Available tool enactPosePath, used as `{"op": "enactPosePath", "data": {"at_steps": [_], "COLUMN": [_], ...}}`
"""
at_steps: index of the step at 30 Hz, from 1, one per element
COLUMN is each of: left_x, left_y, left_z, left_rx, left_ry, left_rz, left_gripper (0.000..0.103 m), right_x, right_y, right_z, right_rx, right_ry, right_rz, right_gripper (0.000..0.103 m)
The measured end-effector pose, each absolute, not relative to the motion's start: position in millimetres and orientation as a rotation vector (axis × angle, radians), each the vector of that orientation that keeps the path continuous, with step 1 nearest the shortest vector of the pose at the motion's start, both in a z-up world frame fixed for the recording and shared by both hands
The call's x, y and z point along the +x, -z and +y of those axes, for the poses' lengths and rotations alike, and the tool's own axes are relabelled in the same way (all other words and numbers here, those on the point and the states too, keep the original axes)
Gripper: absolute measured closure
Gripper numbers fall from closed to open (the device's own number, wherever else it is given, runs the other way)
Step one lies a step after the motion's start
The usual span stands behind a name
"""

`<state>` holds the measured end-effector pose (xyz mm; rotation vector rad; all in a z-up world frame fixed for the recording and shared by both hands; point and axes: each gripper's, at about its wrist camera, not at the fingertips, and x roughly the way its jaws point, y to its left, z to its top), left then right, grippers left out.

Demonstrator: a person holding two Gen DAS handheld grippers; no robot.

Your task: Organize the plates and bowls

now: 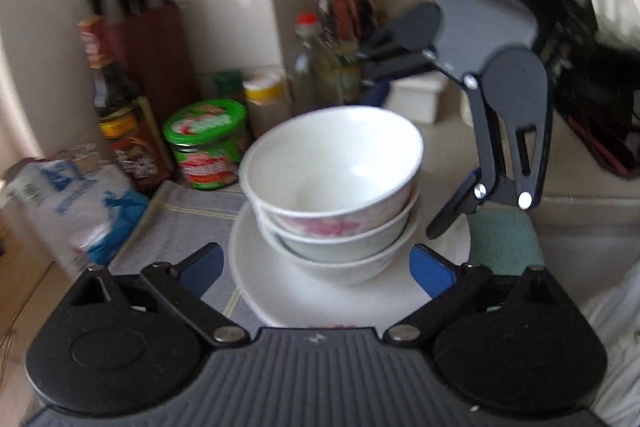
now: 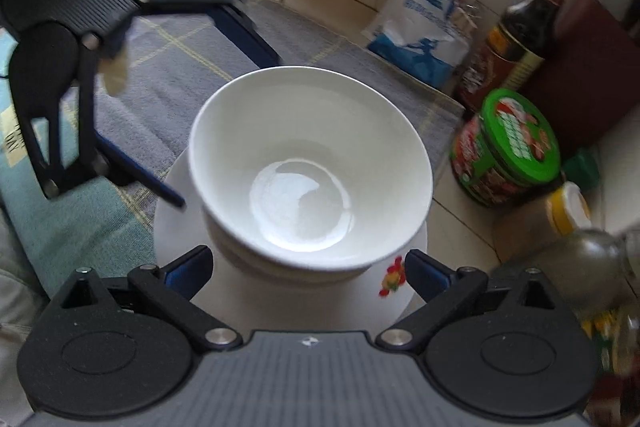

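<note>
Both my grippers are released: the left gripper (image 1: 316, 269) and right gripper (image 2: 308, 273) each stand spread wide with nothing clamped, the stack of bowls (image 1: 334, 183) ahead of and between the jaws, nested on the white plate (image 1: 280, 287). I judge the top bowl sits tilted; a nudge from either finger could slide it off. Beyond the jaws, the green-lidded jar (image 1: 206, 143), sauce bottle (image 1: 120, 123) and blue-and-white bag (image 1: 76, 203) crowd the cloth (image 1: 180, 219), leaving little room.
</note>
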<state>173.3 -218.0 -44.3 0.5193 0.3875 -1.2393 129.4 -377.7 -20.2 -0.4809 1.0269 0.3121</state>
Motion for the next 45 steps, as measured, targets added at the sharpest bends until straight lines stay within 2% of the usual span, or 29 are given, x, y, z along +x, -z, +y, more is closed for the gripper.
{"op": "enactPosePath", "data": {"at_steps": [8, 14, 20, 26, 45], "left_x": [143.7, 135.0, 125.4, 117.5, 109.2], "left_y": [14.9, -8.7, -21.9, -22.0, -26.2], "left_z": [-149.9, -119.1, -101.1, -101.1, -107.1], "left_rx": [0.336, 0.229, 0.207, 0.219, 0.24], "left_ry": [1.009, 0.832, 0.779, 0.742, 0.702], "left_rz": [0.253, 0.346, 0.409, 0.489, 0.505], "left_gripper": [0.001, 0.001, 0.001, 0.001, 0.001], "right_x": [93.3, 61.3, 23.3, 6.8, 3.5], "right_y": [-15.9, -42.7, -43.9, -37.5, -43.5], "right_z": [-331.4, -301.6, -279.0, -256.6, -243.0], "right_rx": [-0.316, -0.022, 0.205, 0.251, 0.243], "right_ry": [0.132, 0.507, 0.646, 0.697, 0.638], "right_rz": [0.998, 0.84, 0.708, 0.657, 0.647], "right_gripper": [0.0, 0.0, 0.0, 0.0, 0.0]}}
